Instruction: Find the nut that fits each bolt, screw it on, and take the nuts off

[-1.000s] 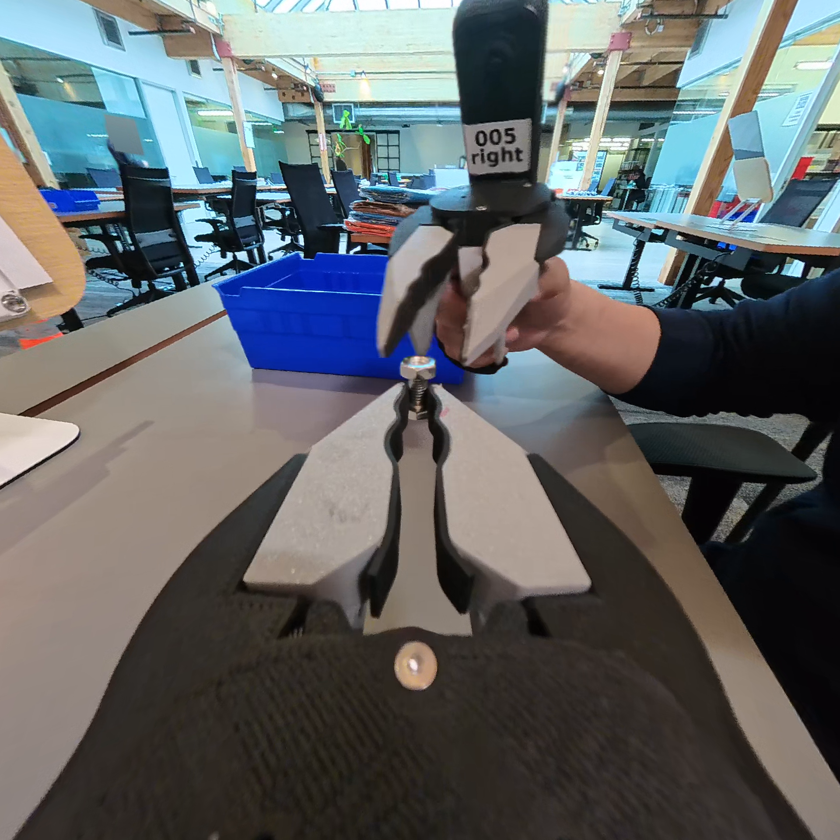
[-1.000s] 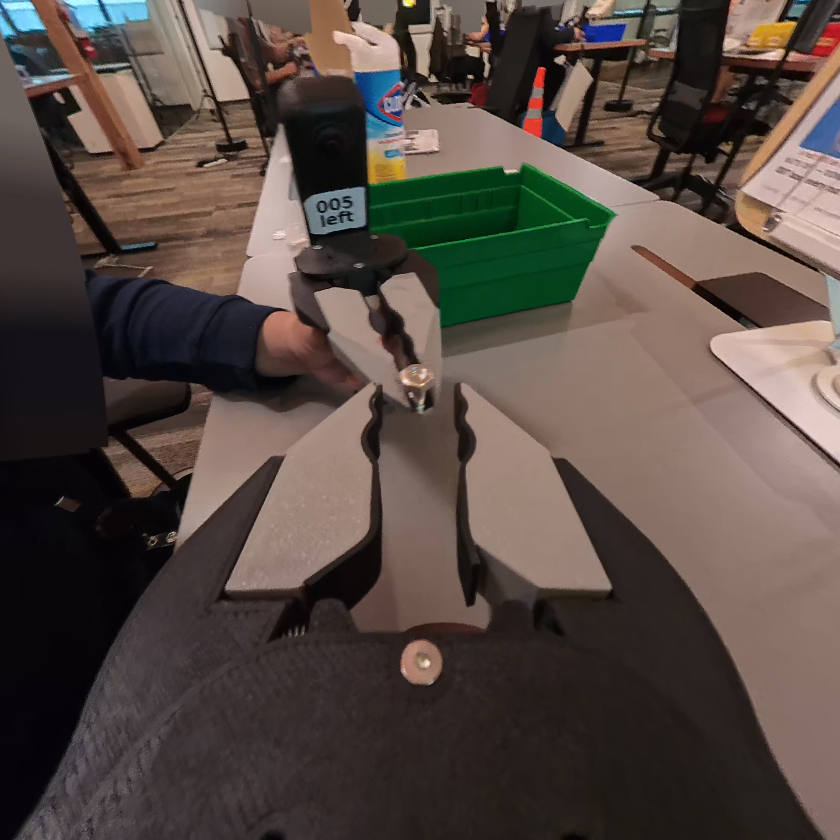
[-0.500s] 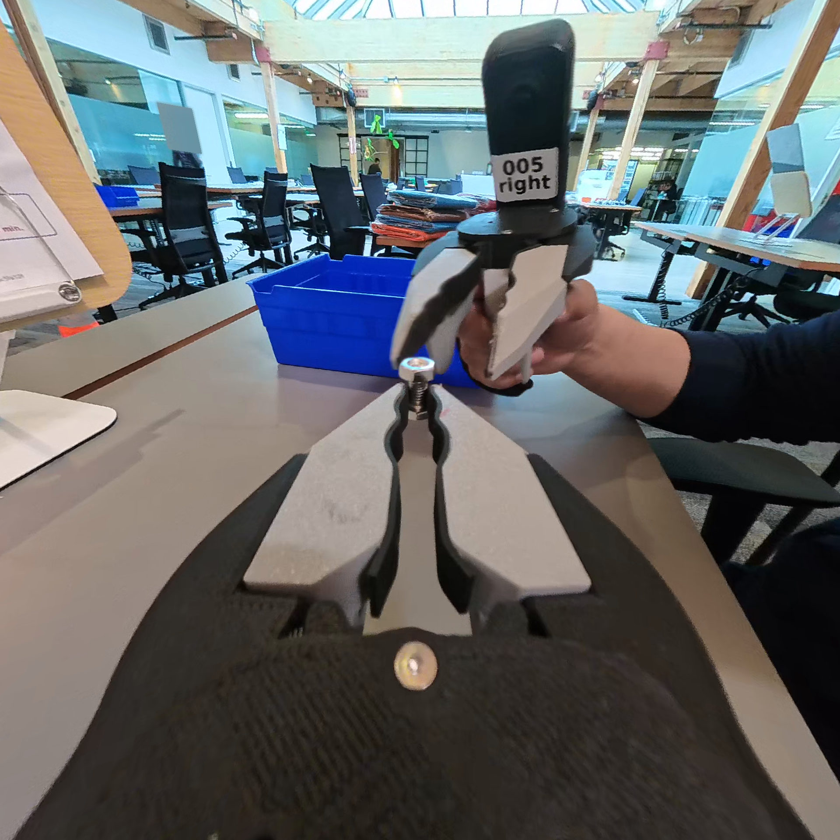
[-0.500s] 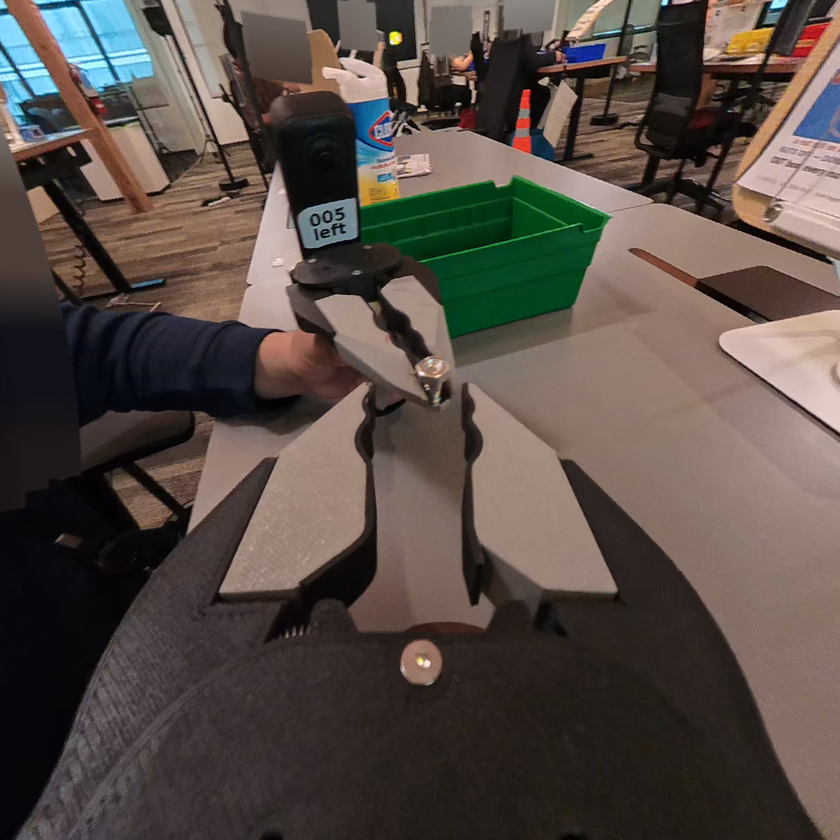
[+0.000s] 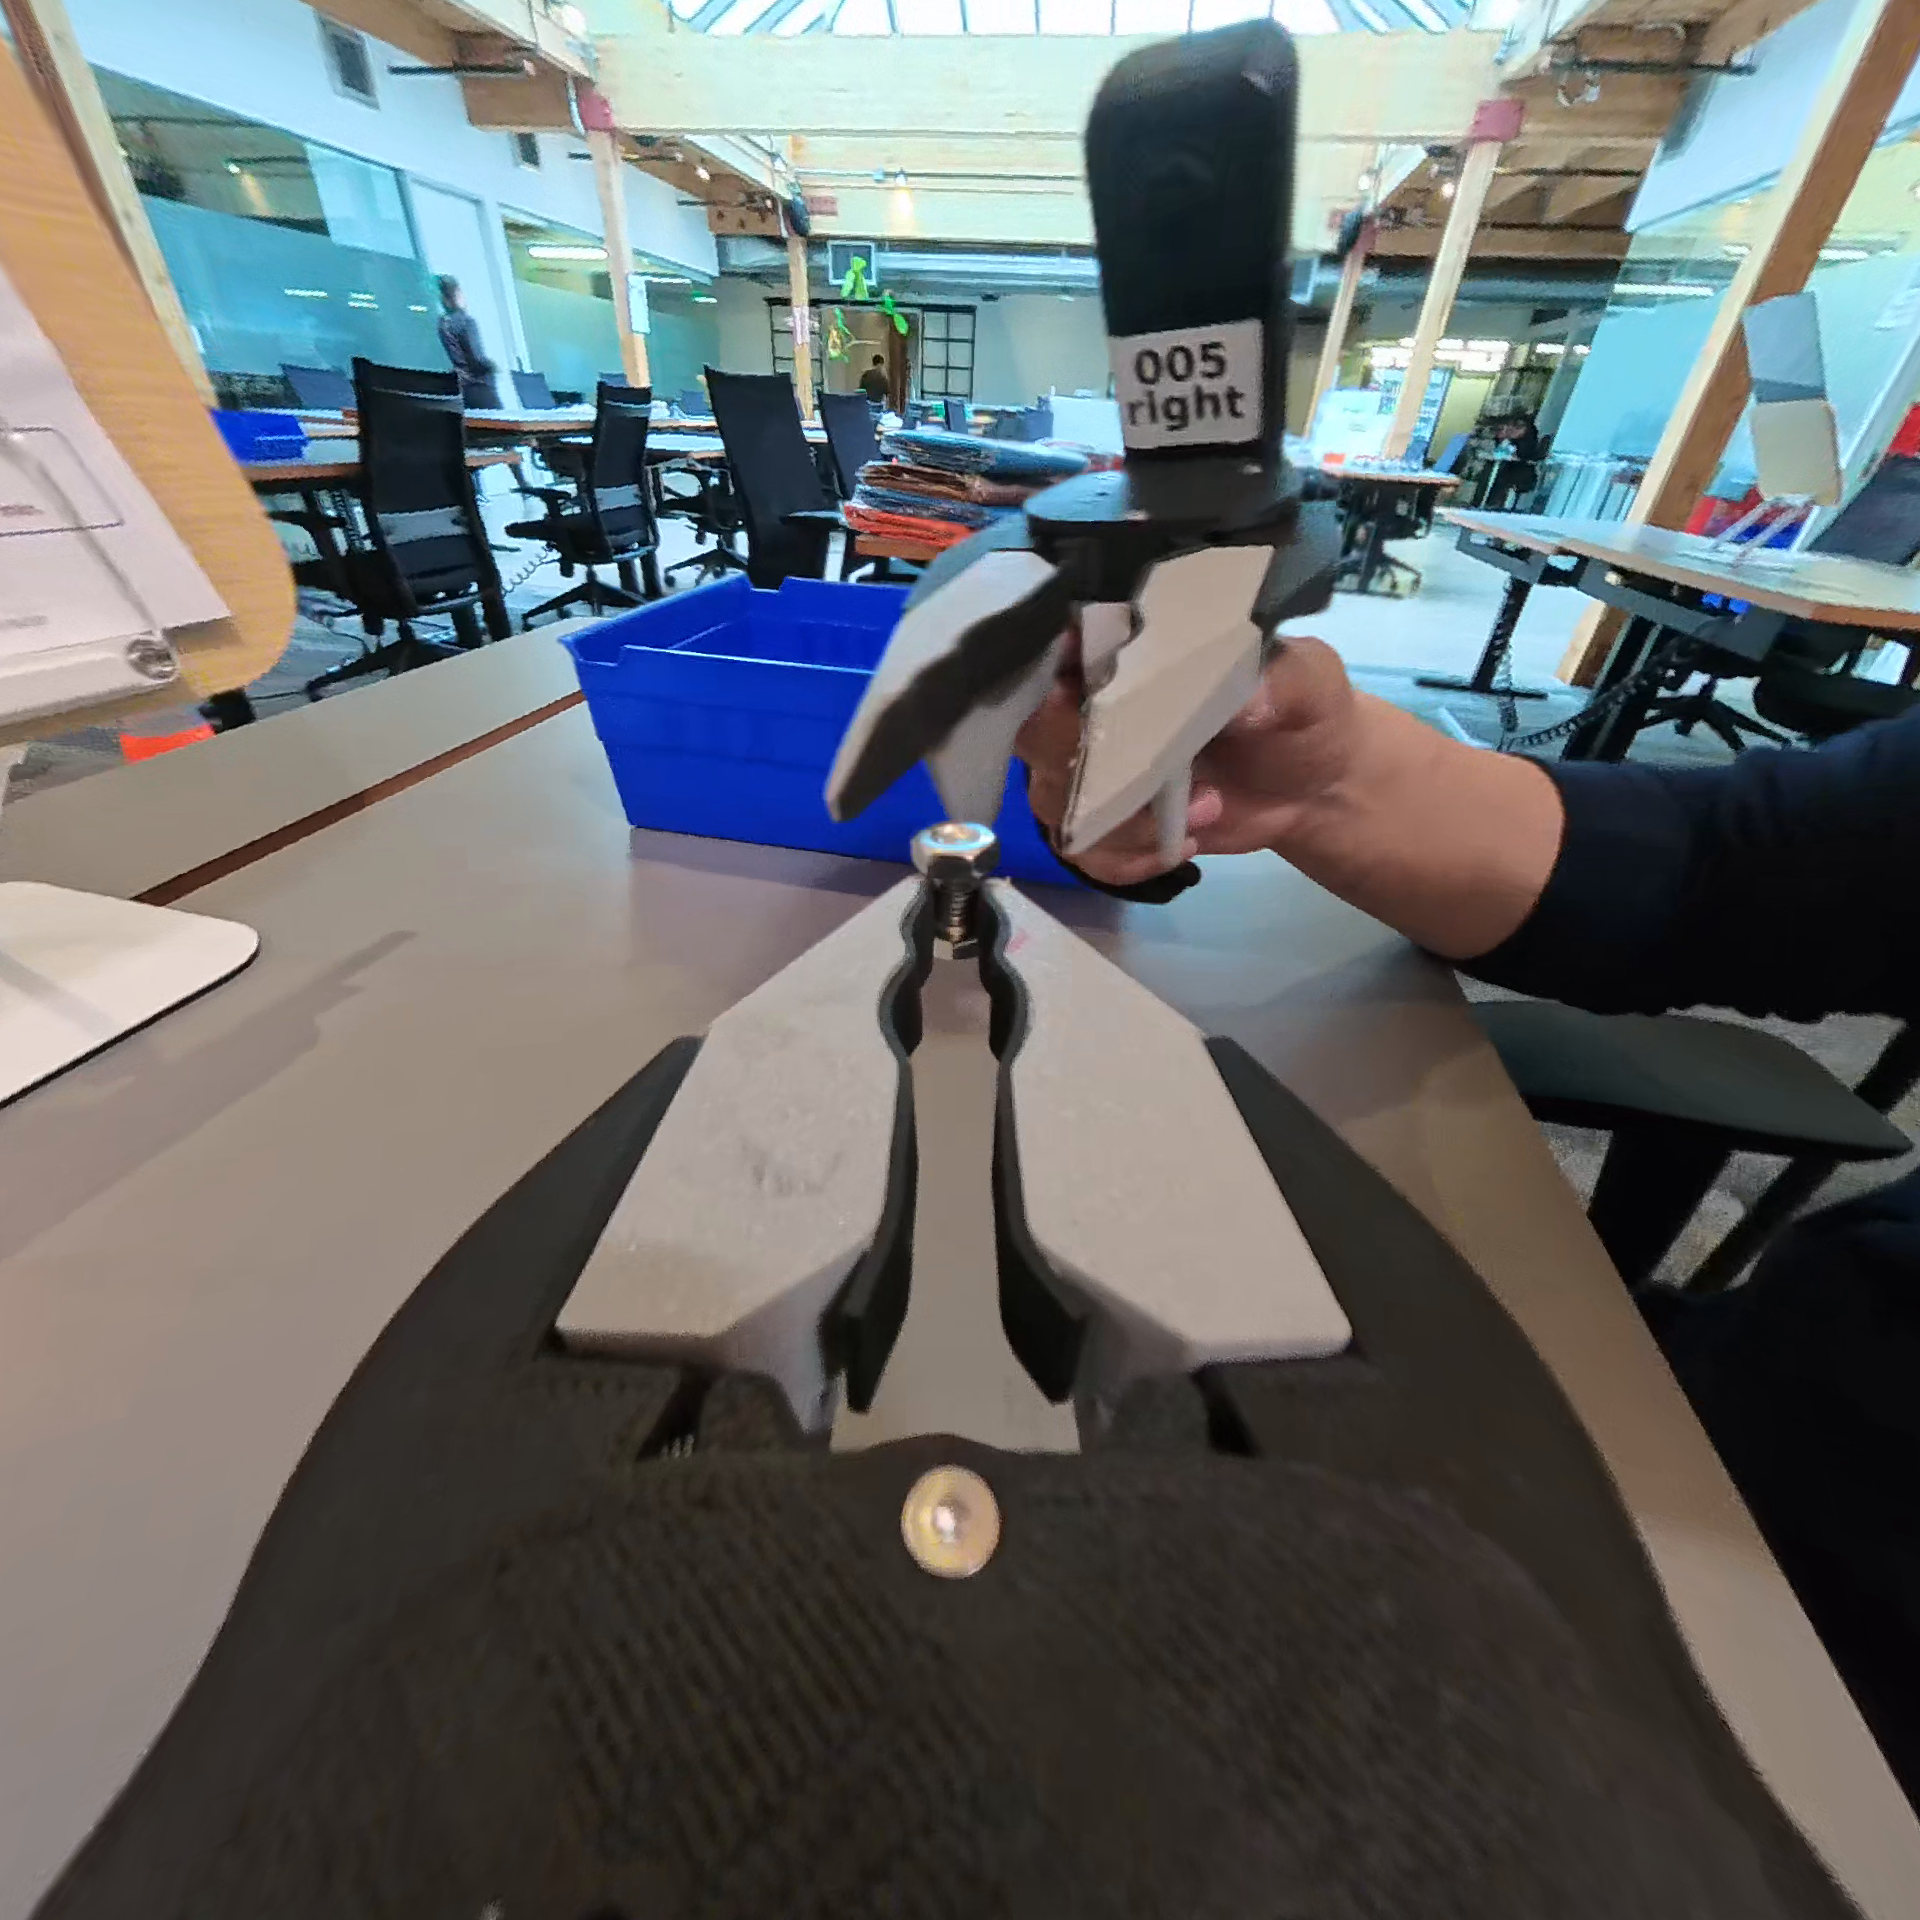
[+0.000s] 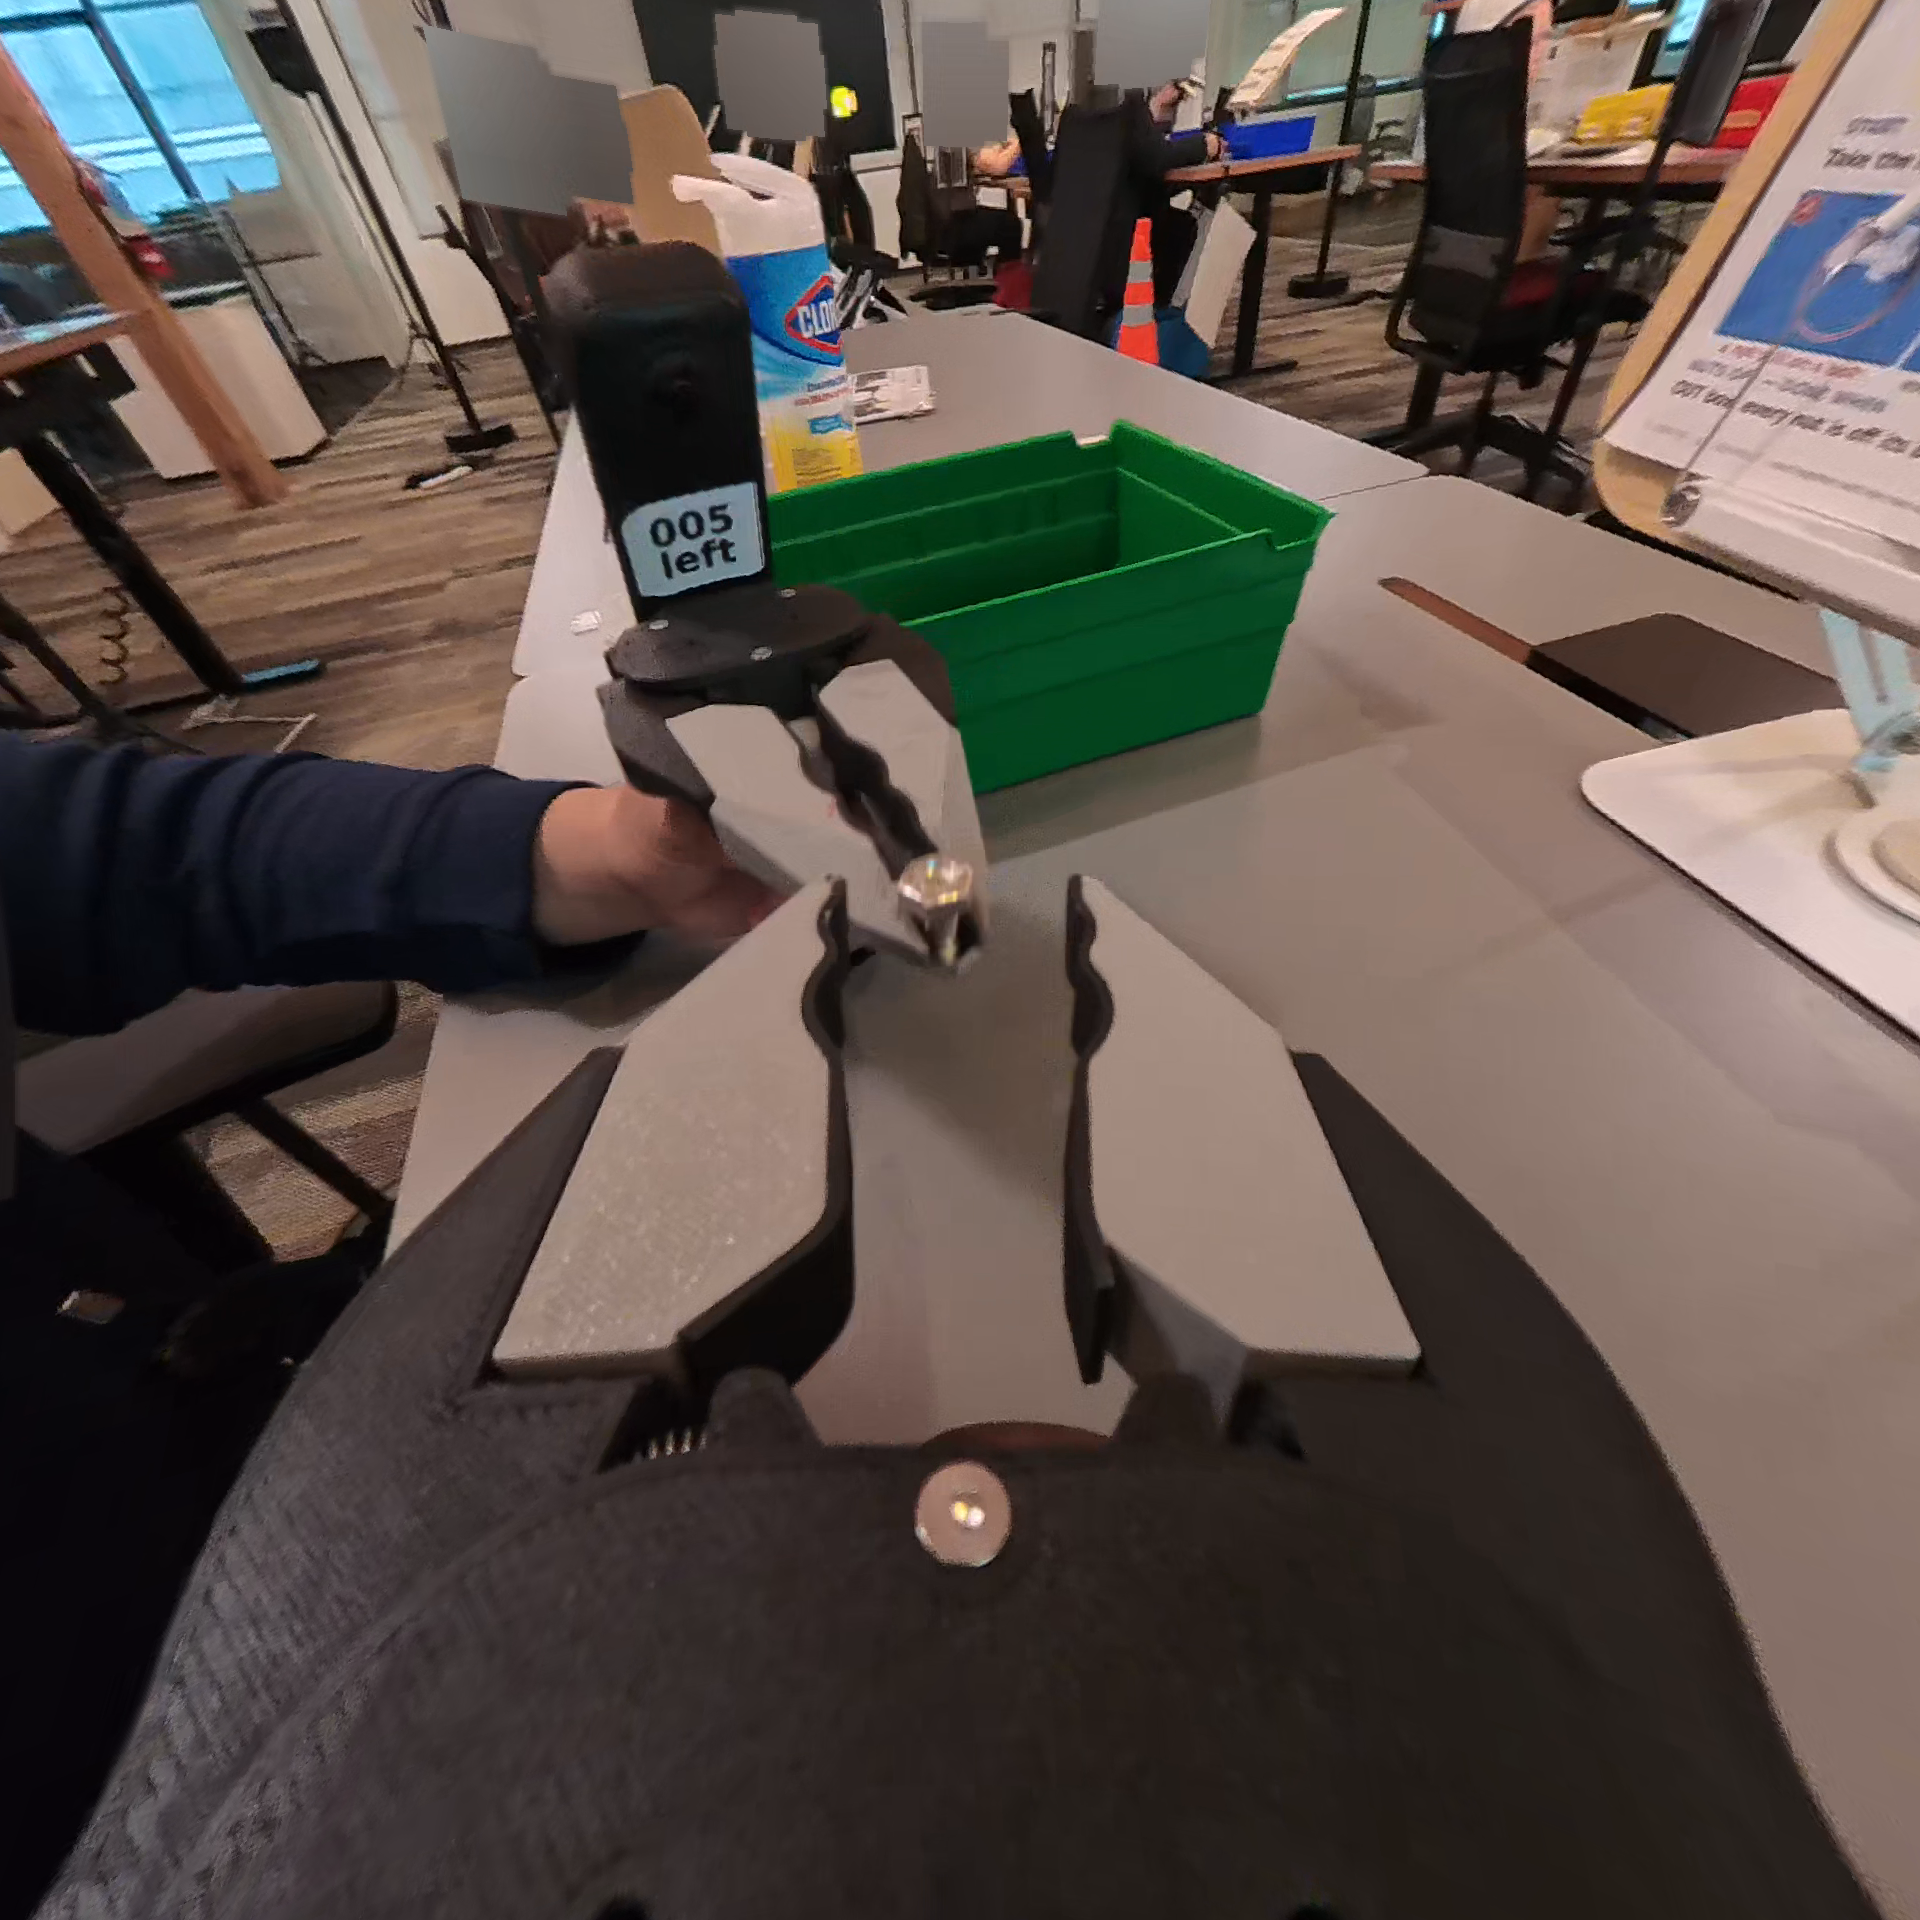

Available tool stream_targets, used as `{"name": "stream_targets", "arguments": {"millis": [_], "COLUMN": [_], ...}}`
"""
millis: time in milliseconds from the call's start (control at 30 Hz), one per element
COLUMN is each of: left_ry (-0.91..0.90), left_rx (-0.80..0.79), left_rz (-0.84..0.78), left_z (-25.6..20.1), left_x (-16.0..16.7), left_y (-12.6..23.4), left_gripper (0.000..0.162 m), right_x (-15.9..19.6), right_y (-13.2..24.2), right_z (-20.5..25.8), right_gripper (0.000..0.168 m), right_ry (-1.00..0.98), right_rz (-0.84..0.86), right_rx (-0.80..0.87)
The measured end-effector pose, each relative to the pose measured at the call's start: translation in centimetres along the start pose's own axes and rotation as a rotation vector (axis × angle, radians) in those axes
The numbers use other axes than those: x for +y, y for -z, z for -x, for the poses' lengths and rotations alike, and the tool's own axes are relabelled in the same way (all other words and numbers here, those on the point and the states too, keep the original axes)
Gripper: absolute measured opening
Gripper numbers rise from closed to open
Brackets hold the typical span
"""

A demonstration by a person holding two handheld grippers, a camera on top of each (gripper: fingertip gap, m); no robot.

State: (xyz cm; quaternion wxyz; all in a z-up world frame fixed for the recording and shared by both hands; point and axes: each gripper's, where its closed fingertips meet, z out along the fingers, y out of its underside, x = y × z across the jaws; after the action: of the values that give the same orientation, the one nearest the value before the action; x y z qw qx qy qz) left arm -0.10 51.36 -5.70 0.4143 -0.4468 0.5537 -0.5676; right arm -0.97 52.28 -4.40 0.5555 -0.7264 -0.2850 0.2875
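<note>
My left gripper (image 5: 954, 914) is shut on a small steel bolt (image 5: 952, 914) that stands upright between its fingertips, with a hex nut (image 5: 954, 848) on its top end. My right gripper (image 5: 961, 790) is open and empty just above and behind the nut, not touching it. In the right wrist view my right gripper (image 6: 951, 899) is open, and the left gripper (image 6: 935, 925) holds the bolt and nut (image 6: 933, 891) just beyond its left fingertip, above the grey table (image 6: 1403, 935).
A blue bin (image 5: 748, 717) stands on the table behind the bolt. A green bin (image 6: 1049, 592) stands behind the left gripper, with a wipes canister (image 6: 795, 322) farther back. A white stand base (image 5: 94, 977) and a clipboard (image 6: 1787, 343) sit at the table's side. The grippers are tip to tip, or close to it.
My right gripper has lifted a little and opened wider above the nut. The left gripper keeps holding the bolt and has shifted slightly.
</note>
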Motion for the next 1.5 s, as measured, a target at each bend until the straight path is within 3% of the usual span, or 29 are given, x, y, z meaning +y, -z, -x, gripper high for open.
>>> {"name": "stream_targets", "arguments": {"millis": [100,200,233,267,367,567,600,633,667,800,1067,1200,1333,1500], "left_ry": [-0.010,0.018,0.033,0.046,0.049,0.021,0.041,0.063,0.081,0.084,0.120,0.313,0.363,0.437], "left_rx": [-0.012,-0.045,-0.068,-0.070,-0.017,-0.044,-0.058,-0.081,-0.087,-0.028,-0.006,0.111,0.127,0.183], "left_rz": [0.028,0.022,0.007,-0.007,-0.031,0.008,-0.001,-0.015,-0.028,-0.048,-0.057,-0.041,-0.058,-0.080], "left_z": [0.0,1.0,1.5,1.8,0.8,0.9,1.4,2.0,2.4,1.3,1.2,0.7,0.4,-0.1], "left_x": [0.5,0.5,0.2,-0.1,-0.6,0.1,0.0,-0.1,-0.3,-0.8,-0.8,-0.5,-0.9,-1.6], "left_y": [-0.3,0.2,0.5,0.7,0.6,0.2,0.5,0.8,1.0,0.8,0.8,0.9,0.8,1.1], "left_gripper": [0.005,0.005,0.005,0.005,0.005,0.005,0.005,0.005,0.005,0.005,0.005,0.005,0.005,0.005], "right_x": [0.2,0.5,0.4,0.0,-0.5,0.2,0.3,0.3,0.0,-0.1,1.4,0.5,0.5,0.6], "right_y": [-1.0,-0.4,0.1,0.5,0.5,-1.1,-0.8,-0.3,0.1,0.1,-0.2,1.4,0.8,-0.5], "right_z": [1.5,1.5,1.9,2.3,0.6,1.7,1.6,2.0,2.5,0.2,0.2,-1.5,0.7,0.4], "right_gripper": [0.039,0.044,0.025,0.019,0.042,0.050,0.049,0.030,0.022,0.044,0.033,0.040,0.035,0.038], "right_ry": [-0.006,0.024,0.023,0.010,-0.012,0.024,0.039,0.040,0.022,-0.027,-0.066,0.361,0.778,1.052], "right_rz": [0.011,0.017,0.006,-0.019,-0.031,0.018,0.022,0.016,-0.005,-0.012,-0.021,-0.001,0.086,0.143], "right_rx": [-0.080,-0.053,-0.086,-0.116,-0.035,-0.055,-0.039,-0.067,-0.101,-0.007,-0.049,0.257,0.334,0.469]}}
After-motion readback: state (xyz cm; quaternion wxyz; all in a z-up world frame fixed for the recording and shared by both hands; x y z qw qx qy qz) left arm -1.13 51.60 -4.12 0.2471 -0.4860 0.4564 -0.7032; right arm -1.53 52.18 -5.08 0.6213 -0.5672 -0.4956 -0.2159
